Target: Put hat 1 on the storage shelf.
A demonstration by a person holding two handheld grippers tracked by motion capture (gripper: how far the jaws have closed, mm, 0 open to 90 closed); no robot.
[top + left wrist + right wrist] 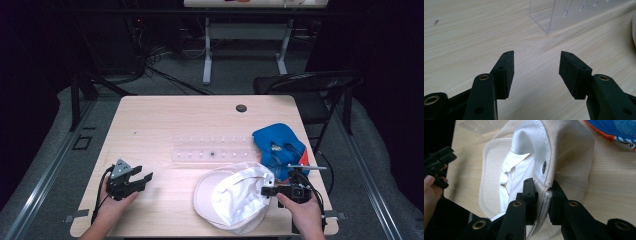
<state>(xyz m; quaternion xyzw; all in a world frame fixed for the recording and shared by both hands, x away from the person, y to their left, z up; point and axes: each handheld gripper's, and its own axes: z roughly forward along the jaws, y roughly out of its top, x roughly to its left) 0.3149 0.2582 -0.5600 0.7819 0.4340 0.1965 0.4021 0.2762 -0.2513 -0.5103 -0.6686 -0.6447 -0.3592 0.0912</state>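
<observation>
Right gripper view: the right gripper is seen with its jaws pressed onto the back rim of the white cap, which lies upside down just ahead of them on the table. The cap is judged light and soft; its doubled rim seems the firmest hold. No writing can be read. The left gripper is held with jaws spread, nothing between them, the clear rack beyond.
</observation>
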